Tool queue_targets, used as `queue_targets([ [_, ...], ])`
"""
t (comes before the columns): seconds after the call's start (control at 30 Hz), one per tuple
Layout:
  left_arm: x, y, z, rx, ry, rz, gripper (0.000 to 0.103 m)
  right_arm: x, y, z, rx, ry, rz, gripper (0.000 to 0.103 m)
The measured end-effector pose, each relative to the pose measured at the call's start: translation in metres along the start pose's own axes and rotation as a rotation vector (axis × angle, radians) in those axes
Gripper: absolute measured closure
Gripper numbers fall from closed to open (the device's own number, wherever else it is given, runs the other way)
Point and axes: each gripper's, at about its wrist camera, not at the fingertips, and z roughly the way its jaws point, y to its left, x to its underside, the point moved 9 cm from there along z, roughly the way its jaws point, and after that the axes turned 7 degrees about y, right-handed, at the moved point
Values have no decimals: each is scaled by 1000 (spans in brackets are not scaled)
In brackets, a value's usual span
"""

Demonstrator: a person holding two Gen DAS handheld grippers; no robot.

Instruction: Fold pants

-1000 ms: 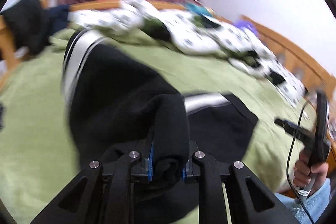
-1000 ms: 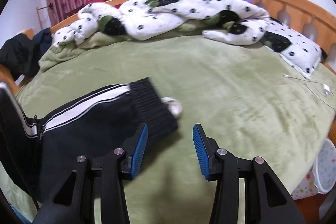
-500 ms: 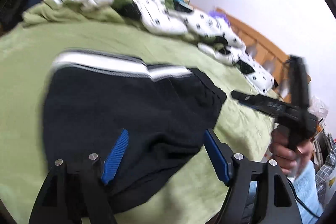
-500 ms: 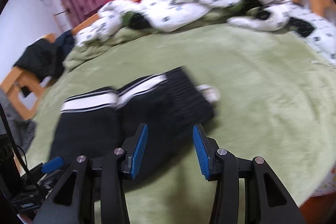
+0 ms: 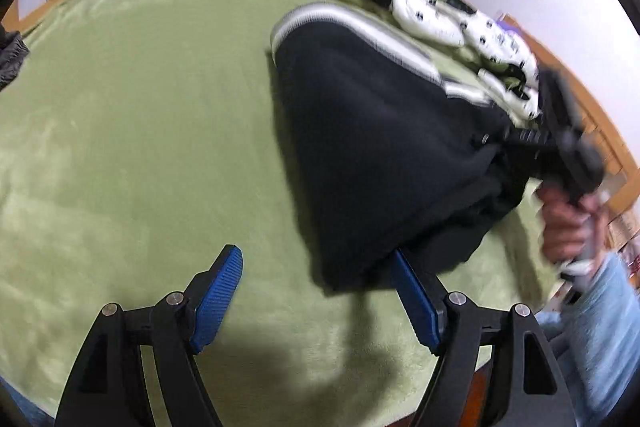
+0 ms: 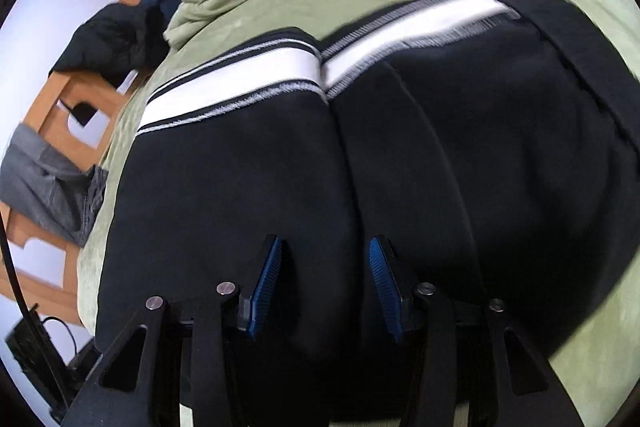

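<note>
Folded black track pants point(image 6: 400, 155) fill frame centre. Right gripper point(image 6: 324, 279) jaws part-open over fabric; left gripper point(image 5: 316, 291) wide, empty. Judgement: bite both layers squarely before lifting.

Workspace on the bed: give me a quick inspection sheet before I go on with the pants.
Surface: green blanket on the bed, wood frame around it.
Job's things: black pants with white side stripes, folded over on the blanket.
Clutter: spotted duvet heaped at the far edge; dark clothes and grey garment on the frame.
Grippers: left claw open, beside the pants' near edge; right claw open, over the pants.
Cables: black cable at the bedside.
Surroundings: red curtains, white walls.
</note>
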Motion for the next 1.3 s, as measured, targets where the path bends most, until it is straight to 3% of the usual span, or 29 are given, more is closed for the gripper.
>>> queue_targets([
  [0.07,2,-10,7,-19,-14,27,29,-10,7,-16,-24,-35,-20,93],
  [0.17,-4,-21,13,-56,-43,52,29,-26,16,-54,-70,-113,-48,94],
  [0.27,-8,-33,16,-28,-35,27,29,-40,14,-90,-7,-179,-127,94],
  [0.33,-12,-44,17,-38,-29,32,29,-50,2,-112,25,-229,-159,94],
  [0.5,-11,-83,8,55,-23,109,29,-56,-54,-147,44,-278,-108,94],
  [0.6,-6,-95,16,67,25,163,29,-56,-100,-148,88,-289,-38,94],
  [0.73,5,-98,26,17,78,253,29,-43,-151,-107,142,-214,22,94],
  [0.87,2,-98,35,-65,98,342,29,-40,-153,-113,135,-243,24,94],
  [0.93,-3,-102,42,-87,93,384,44,-39,-148,-119,159,-257,6,94],
  [0.97,-6,-103,44,-102,85,405,64,-40,-147,-120,173,-256,4,94],
  [1.0,-12,-102,44,-122,81,397,72,-37,-146,-123,174,-257,5,94],
  [1.07,-25,-100,34,-62,35,297,81,-36,-140,-135,137,-278,10,94],
  [1.1,-32,-100,28,-28,-1,254,83,-36,-138,-143,126,-299,7,94],
  [1.17,-34,-96,26,-30,-36,227,83,-34,-142,-146,155,-321,7,96],
  [1.23,-20,-93,49,-76,25,257,84,-32,-157,-125,211,-265,32,96],
  [1.3,-13,-91,49,-37,17,258,83,-28,-169,-104,230,-219,53,97],
])
